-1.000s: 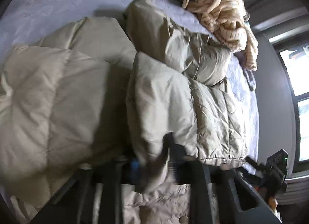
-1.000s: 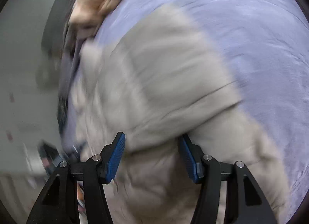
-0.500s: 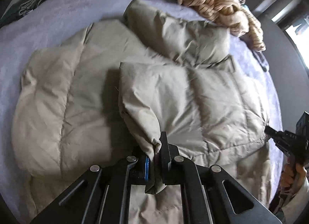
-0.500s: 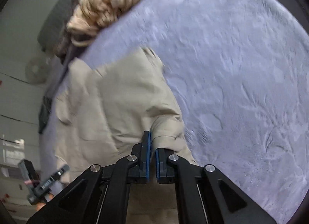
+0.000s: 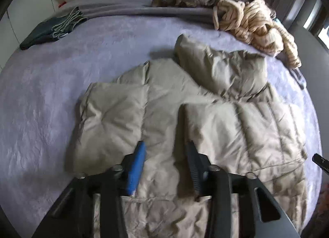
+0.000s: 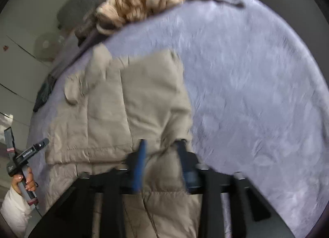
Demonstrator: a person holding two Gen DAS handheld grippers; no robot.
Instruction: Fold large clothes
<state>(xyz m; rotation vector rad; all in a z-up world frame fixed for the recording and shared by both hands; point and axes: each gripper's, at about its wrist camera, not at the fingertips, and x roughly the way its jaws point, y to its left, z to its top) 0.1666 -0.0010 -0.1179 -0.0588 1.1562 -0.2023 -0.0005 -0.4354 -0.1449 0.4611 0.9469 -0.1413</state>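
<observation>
Your left gripper [image 5: 164,155] hangs over the beige puffer jacket [image 5: 205,119] with its jaws spread and nothing between them; the blue pad [image 5: 136,168] is clear of the fabric. The jacket lies flat on the lavender bed cover [image 5: 72,63], toward the bed's right side in the left wrist view, with one sleeve [image 5: 222,69] folded across its upper part and a panel laid over the middle. Your right gripper [image 6: 161,155] also has its jaws parted, straddling the jacket's edge [image 6: 176,114] where it meets bare cover; the view is blurred, so you cannot tell whether cloth touches the pads. A cream knitted garment [image 5: 255,24] sits bunched at the far edge of the bed, and a dark folded item [image 5: 51,30] rests near the far left corner.
</observation>
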